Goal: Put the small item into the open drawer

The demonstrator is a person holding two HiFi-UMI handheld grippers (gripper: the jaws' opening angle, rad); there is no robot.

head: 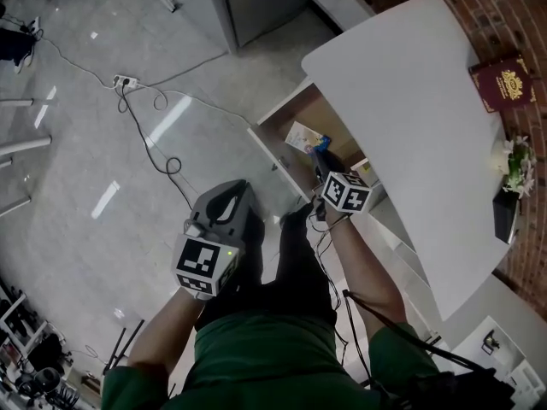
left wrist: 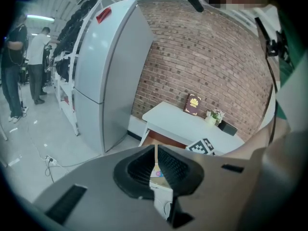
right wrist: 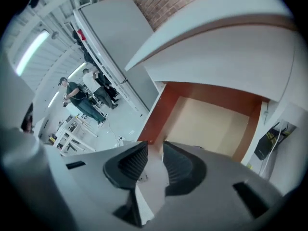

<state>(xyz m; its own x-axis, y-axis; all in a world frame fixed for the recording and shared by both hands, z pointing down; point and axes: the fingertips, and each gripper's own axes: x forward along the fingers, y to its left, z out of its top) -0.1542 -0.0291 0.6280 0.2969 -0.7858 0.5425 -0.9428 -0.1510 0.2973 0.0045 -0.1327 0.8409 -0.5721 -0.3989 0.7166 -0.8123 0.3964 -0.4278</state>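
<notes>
The drawer (right wrist: pixel 211 119) looks like matt wood inside, the table top (head: pixel 410 101) smooth, the floor (head: pixel 128 143) glossy.

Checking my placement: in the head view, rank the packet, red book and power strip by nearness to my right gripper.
From the right gripper:
1. packet, in the drawer ahead
2. red book, far across the table
3. power strip, on the floor, left

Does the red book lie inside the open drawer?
No, in the head view the red book lies on the white table top, well away from the open drawer.
</notes>
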